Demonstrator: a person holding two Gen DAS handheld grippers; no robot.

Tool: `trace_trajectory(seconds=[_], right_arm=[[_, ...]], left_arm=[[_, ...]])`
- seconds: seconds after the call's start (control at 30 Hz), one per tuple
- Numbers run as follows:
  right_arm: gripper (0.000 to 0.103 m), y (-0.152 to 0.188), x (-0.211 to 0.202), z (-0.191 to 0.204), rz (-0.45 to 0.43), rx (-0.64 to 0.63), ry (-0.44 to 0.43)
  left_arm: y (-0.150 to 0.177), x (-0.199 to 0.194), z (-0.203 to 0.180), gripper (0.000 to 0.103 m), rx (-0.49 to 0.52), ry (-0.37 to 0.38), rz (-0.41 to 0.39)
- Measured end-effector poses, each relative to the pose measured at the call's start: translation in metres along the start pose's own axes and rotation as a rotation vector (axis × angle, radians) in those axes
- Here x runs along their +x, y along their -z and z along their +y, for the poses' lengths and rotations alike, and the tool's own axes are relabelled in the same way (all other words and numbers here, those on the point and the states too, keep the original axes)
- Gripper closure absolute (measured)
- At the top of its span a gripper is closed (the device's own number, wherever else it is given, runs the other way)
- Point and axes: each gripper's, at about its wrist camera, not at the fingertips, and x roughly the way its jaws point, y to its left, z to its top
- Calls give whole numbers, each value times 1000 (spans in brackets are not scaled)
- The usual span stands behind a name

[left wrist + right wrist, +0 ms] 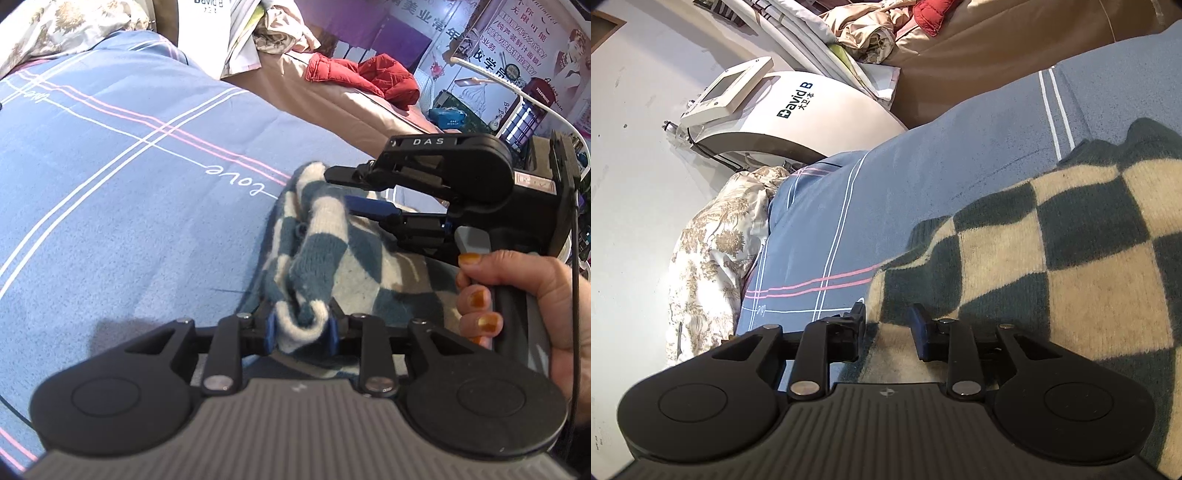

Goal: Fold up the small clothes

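Note:
A teal-and-cream checked knit garment [362, 266] lies bunched on a blue striped bed sheet [110, 184]. My left gripper [302, 329] is shut on a rolled edge of the knit, which fills the gap between its blue pads. In the left wrist view my right gripper [338, 190] comes in from the right, held by a hand [517, 288]. Its jaws stand apart around the garment's far edge. In the right wrist view the right gripper [888, 325] is open over the garment [1071, 258], with flat cloth between the fingers and the sheet [923, 166] beyond.
A red jacket [369, 77] lies on a brown bed cover [332, 96] behind. A white machine [812, 107] stands by the wall, with a floral quilt [713, 251] at the bed's edge. Posters and clutter fill the far right.

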Motion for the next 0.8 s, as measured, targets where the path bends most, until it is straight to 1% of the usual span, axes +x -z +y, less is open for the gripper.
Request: trace_trajectory(seconds=[0.1, 0.13, 0.2, 0.23, 0.27, 0.33, 0.37, 0.4, 0.43, 0.47, 0.5, 0.57, 0.63, 0.67, 0.73, 0.8], right_arm=[[52, 1, 0, 2, 0, -38, 14], [49, 1, 0, 2, 0, -44, 12], [38, 0, -3, 3, -1, -58, 2], [28, 0, -6, 4, -8, -74, 1], [22, -1, -10, 6, -21, -97, 4], [22, -2, -19, 10, -44, -136, 3], [22, -3, -26, 12, -57, -157, -12], [22, -3, -33, 15, -73, -184, -23], [22, -3, -41, 17, -89, -217, -22], [22, -2, -50, 19, -103, -252, -12], [22, 0, -60, 20, -118, -292, 3], [21, 5, -78, 21, -144, -369, 30], [21, 12, -95, 17, -154, -452, 75], [22, 16, -101, 14, -154, -484, 96], [22, 27, -111, 8, -150, -539, 127], [22, 37, -117, 2, -143, -580, 159]], left_arm=[[1, 2, -1, 73, 10, -10, 3], [1, 2, -1, 73, 12, -12, 4], [2, 1, -1, 70, 9, -18, 6], [2, 1, -1, 69, 9, -21, 6], [1, 1, -1, 68, 10, -24, 5], [1, 1, -2, 67, 15, -34, 5], [0, 0, -2, 64, 17, -39, 4], [0, -2, -2, 59, 17, -47, 3], [-1, -4, -2, 55, 17, -59, 0], [-2, -8, -1, 43, 17, -74, -4], [-4, -12, 0, 27, 14, -96, -14], [-7, -23, 1, 11, 15, -139, -59], [-11, -34, -1, 11, 41, -148, -107], [-12, -38, -4, 12, 56, -145, -124], [-16, -45, -13, 23, 100, -118, -154], [-19, -45, -26, 46, 152, -75, -148]])
